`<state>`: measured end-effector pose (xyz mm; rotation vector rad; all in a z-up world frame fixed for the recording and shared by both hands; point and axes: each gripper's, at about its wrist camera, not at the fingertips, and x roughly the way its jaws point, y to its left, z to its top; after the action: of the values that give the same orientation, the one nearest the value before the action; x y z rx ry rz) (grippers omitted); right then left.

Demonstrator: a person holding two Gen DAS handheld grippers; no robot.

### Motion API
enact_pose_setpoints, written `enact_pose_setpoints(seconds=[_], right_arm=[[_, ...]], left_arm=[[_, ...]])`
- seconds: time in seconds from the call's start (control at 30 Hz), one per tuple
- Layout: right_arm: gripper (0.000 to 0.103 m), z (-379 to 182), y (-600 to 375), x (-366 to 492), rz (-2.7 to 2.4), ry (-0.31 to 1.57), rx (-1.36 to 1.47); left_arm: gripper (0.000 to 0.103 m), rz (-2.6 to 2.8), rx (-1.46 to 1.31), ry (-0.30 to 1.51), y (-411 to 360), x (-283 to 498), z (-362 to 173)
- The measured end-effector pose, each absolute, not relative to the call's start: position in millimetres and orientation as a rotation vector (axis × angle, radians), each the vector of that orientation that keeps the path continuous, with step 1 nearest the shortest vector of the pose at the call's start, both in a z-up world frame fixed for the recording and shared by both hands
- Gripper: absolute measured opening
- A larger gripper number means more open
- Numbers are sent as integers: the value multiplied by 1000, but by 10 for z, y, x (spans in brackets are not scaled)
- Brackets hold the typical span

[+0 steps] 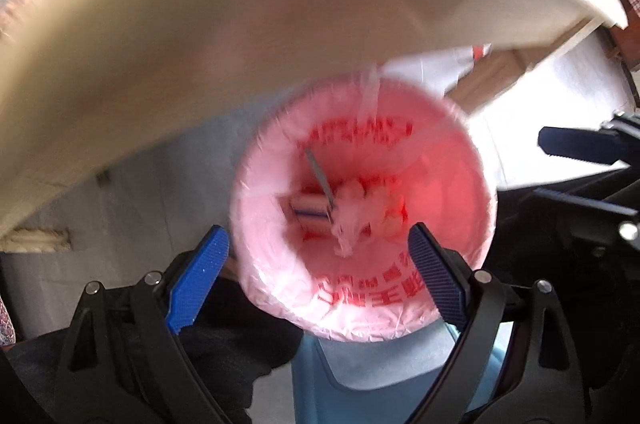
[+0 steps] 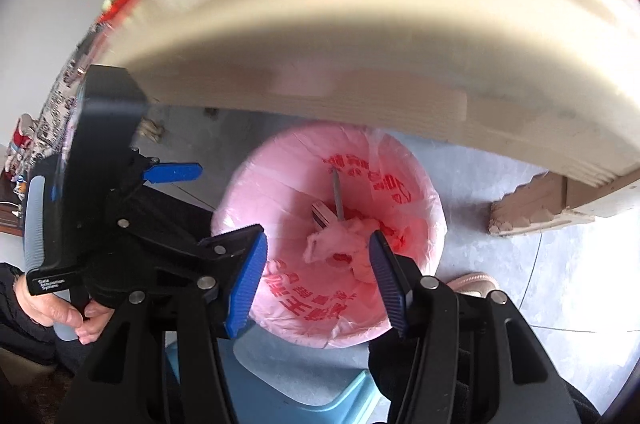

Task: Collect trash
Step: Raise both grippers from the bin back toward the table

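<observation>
Pink-lined bin [image 2: 280,184] on floor under table edge [image 2: 360,64]; inside: crumpled pink wad [image 2: 340,244], grey stick [image 2: 338,196]. Left gripper [image 1: 318,260] and right gripper [image 2: 318,264] both spread, pinching nothing.

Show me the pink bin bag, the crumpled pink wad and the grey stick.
pink bin bag [image 2: 256,184]: right wrist view, inner wall.
crumpled pink wad [image 2: 340,244]: right wrist view, its middle.
grey stick [image 1: 320,178]: left wrist view, mid-shaft.
</observation>
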<state>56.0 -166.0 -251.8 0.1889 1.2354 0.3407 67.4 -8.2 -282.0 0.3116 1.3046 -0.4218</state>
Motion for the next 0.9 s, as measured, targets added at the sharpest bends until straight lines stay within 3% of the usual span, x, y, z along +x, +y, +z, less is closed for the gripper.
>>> enact_pose_setpoints(seconds=[0.1, 0.33, 0.63, 0.9], right_arm=[[55, -2265, -1643, 459, 341, 1175, 184], [84, -1564, -1718, 295, 257, 983, 138], [87, -964, -2050, 488, 188, 904, 159], [87, -740, -2310, 838, 190, 878, 175]], left_arm=[[89, -460, 261, 1235, -5, 577, -2489], [89, -439, 253, 1125, 119, 458, -1719], [95, -431, 185, 1011, 63, 814, -880], [97, -430, 214, 1014, -274, 974, -887]])
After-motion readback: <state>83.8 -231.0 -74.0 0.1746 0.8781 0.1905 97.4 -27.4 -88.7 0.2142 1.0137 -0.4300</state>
